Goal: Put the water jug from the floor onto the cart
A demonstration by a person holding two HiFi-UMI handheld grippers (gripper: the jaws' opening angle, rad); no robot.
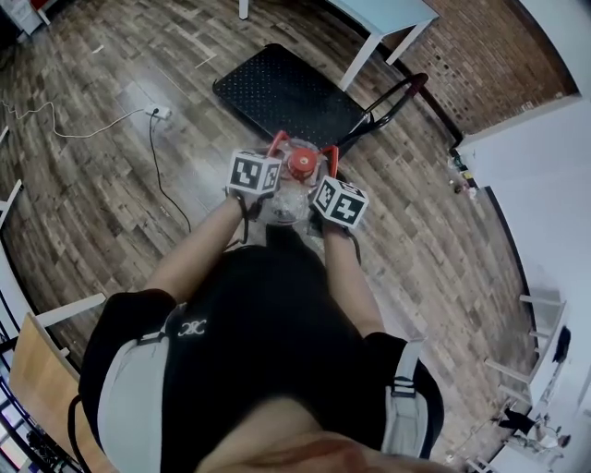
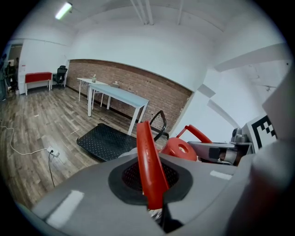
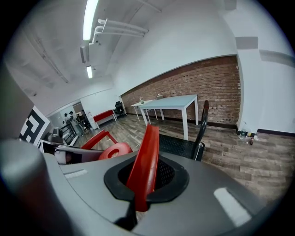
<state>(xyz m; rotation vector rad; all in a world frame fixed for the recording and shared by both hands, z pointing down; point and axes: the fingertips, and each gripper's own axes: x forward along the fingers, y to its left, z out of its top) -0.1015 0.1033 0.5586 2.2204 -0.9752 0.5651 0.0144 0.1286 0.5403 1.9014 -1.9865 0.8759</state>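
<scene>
The water jug (image 1: 294,189) is clear with a red cap (image 1: 301,163) and two red handles. I hold it off the wooden floor, just in front of the person's body. My left gripper (image 1: 274,155) is shut on the left red handle (image 2: 148,161). My right gripper (image 1: 325,171) is shut on the right red handle (image 3: 145,166). The red cap (image 2: 179,148) shows between the two grippers. The cart (image 1: 277,92), a black flat platform with a black-and-red push handle (image 1: 397,102), lies just beyond the jug. Most of the jug's body is hidden by the grippers.
A white table (image 1: 383,23) stands beyond the cart by the brick wall (image 1: 489,55). A power strip with a white cable (image 1: 159,114) lies on the floor at the left. Chair frames (image 1: 545,342) stand at the right edge, and a wooden chair (image 1: 37,369) at the lower left.
</scene>
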